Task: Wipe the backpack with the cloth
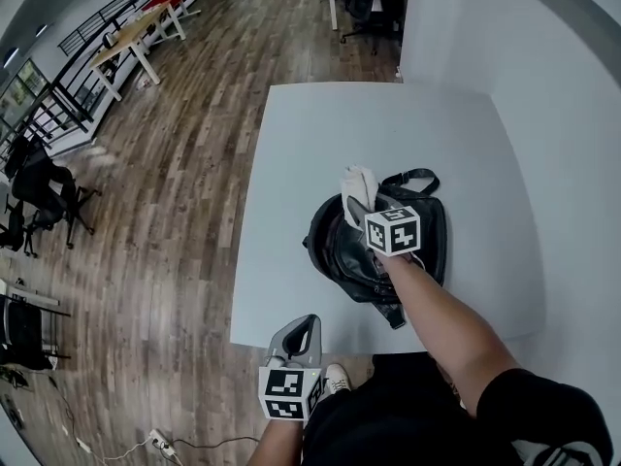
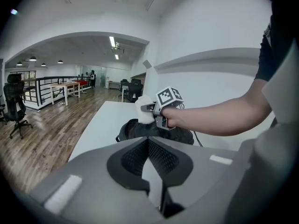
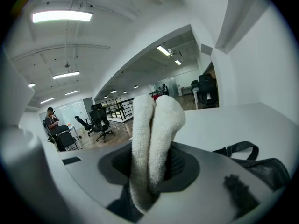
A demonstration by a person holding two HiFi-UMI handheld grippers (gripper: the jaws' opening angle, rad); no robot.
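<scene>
Right gripper (image 1: 362, 212) is clamped on a folded white fluffy cloth (image 1: 357, 184) above the black leather backpack (image 1: 340, 255) mid-frame. Left gripper (image 1: 303, 330) at the bottom has its jaws pressed together, empty.

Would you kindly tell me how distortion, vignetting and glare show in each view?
Head view: fisheye bows the table edges, lighting even. Left gripper view: black vignette at corners, left tongs fill the lower half. Right gripper view: ceiling lamp glares upper left; the clamped cloth looms large.
</scene>
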